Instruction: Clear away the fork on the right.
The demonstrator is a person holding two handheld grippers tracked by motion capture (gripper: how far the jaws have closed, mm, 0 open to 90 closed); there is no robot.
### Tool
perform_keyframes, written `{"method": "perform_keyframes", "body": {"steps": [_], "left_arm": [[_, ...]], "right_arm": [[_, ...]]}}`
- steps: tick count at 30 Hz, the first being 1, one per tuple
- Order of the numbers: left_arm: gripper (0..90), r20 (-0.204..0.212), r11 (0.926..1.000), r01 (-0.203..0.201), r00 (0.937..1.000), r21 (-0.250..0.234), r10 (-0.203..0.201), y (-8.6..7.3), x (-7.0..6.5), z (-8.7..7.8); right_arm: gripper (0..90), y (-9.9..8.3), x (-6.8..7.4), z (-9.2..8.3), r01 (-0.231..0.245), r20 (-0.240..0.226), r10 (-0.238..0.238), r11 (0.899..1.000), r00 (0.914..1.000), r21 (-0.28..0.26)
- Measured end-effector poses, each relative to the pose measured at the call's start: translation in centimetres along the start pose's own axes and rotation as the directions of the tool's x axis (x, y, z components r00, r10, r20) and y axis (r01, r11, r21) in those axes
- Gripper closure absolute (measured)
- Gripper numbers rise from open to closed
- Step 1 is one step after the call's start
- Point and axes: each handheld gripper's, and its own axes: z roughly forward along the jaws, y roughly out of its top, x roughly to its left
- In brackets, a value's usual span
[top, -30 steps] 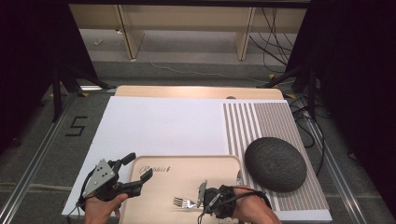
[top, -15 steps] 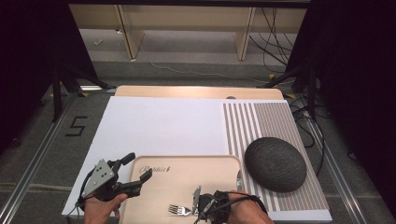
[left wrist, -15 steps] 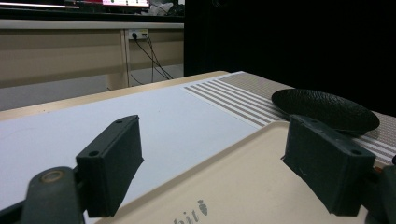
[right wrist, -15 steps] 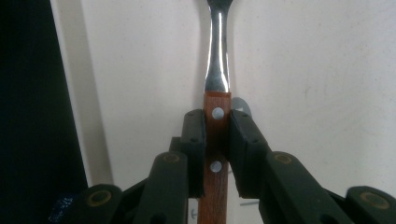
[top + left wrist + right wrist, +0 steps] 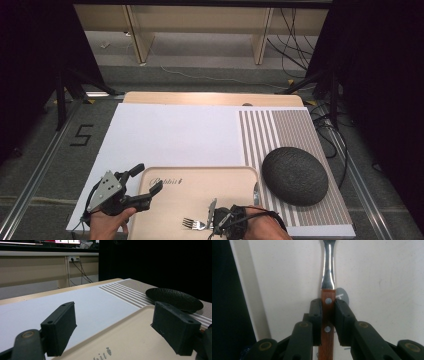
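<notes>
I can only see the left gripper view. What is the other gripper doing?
Observer: The right gripper is shut on a fork with a brown wooden handle.
Operator: Where is the fork?
Observer: Over the near end of the beige tray, tines pointing to the person's left.
Operator: Is that black thing a plate?
Observer: From above it is a dark round textured dish sitting on the striped placemat, right of the tray.

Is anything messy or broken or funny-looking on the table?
Nothing looks spilled or broken. The fork is gripped by its wooden handle in the right tool over the tray. The left tool sits open at the tray's left edge. The dark bowl lies upside down on the striped mat, which may be on purpose.
</notes>
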Motion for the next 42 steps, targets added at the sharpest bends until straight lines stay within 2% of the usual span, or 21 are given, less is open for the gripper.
{"method": "perform_keyframes", "body": {"steps": [3,4,6,7,8,13,14,16,17,19,23,24,27,30,33,36,42], "left_arm": [[18.3,0.000,1.0000,0.001,1.0000,0.000,-0.001,0.0,0.0,0.0],[18.3,0.003,1.0000,0.003,1.0000,-0.006,-0.003,0.0,0.0,0.0],[18.3,0.006,0.9999,0.004,1.0000,-0.011,-0.004,0.0,0.0,0.1],[18.3,0.007,0.9999,0.004,1.0000,-0.011,-0.004,0.0,0.0,0.1],[18.3,0.007,0.9999,0.005,1.0000,-0.011,-0.005,0.0,0.0,0.1],[18.3,0.007,0.9999,0.006,1.0000,-0.012,-0.006,0.0,0.0,0.1],[18.3,0.007,0.9999,0.006,1.0000,-0.012,-0.006,0.0,0.0,0.1],[18.3,0.007,0.9999,0.005,1.0000,-0.012,-0.005,0.0,0.0,0.1],[18.3,0.007,0.9999,0.004,1.0000,-0.011,-0.004,0.0,0.0,0.1],[18.3,0.004,1.0000,0.003,1.0000,-0.008,-0.003,0.0,0.0,0.1],[18.3,0.008,0.9999,0.004,1.0000,-0.011,-0.004,0.0,0.0,0.1],[18.3,0.008,0.9999,0.004,1.0000,-0.010,-0.004,-0.1,0.0,0.1],[18.3,0.006,0.9999,0.006,1.0000,-0.010,-0.006,-0.1,0.0,0.1],[18.3,0.007,0.9999,0.006,1.0000,-0.011,-0.006,-0.1,0.0,0.1],[18.3,0.001,1.0000,0.002,1.0000,-0.001,-0.002,0.0,0.0,0.0],[18.3,0.001,1.0000,0.002,1.0000,-0.001,-0.002,0.0,0.0,0.0],[18.3,0.001,1.0000,0.002,1.0000,-0.001,-0.002,0.0,0.0,0.0]], "right_arm": [[77.5,-0.1,-0.1,0.0,-0.014,0.007,0.014,1.000,0.9999,-0.003],[77.4,-0.2,-0.3,0.1,-0.002,0.006,0.002,1.000,1.0000,-0.009],[77.4,-0.2,-0.3,0.0,-0.027,0.005,0.027,1.000,0.9996,-0.008],[77.4,-0.3,-0.6,0.1,-0.007,0.011,0.007,1.000,0.9999,-0.017],[77.4,-0.3,-0.4,0.0,-0.035,0.005,0.035,0.999,0.9994,-0.010],[77.3,-0.4,-0.7,0.1,-0.025,0.017,0.025,1.000,0.9995,-0.017],[77.2,-0.4,-0.6,0.1,-0.043,0.015,0.043,0.999,0.9990,-0.016],[76.9,-0.5,-0.9,0.1,-0.028,0.013,0.028,0.999,0.9995,-0.022],[76.8,-0.4,-0.7,0.1,-0.044,0.014,0.044,0.999,0.9989,-0.019],[75.7,-0.4,-0.7,0.1,-0.040,0.015,0.040,0.999,0.9991,-0.019],[53.6,-0.4,-0.9,0.0,-0.035,0.028,0.036,0.999,0.9990,-0.030],[49.5,-0.5,-0.9,-0.1,-0.048,0.030,0.049,0.998,0.9983,-0.033],[41.0,-0.5,-1.0,-0.7,-0.031,0.052,0.035,0.996,0.9980,-0.085],[38.9,-0.5,-0.8,-1.2,-0.048,0.050,0.055,0.991,0.9973,-0.122],[39.6,-0.4,-0.6,-1.4,-0.037,0.036,0.042,0.989,0.9985,-0.140],[44.1,-0.2,-0.5,-1.4,-0.034,0.025,0.038,0.989,0.9990,-0.145],[66.7,0.2,0.0,-1.3,-0.023,0.008,0.024,0.988,0.9997,-0.151]]}}
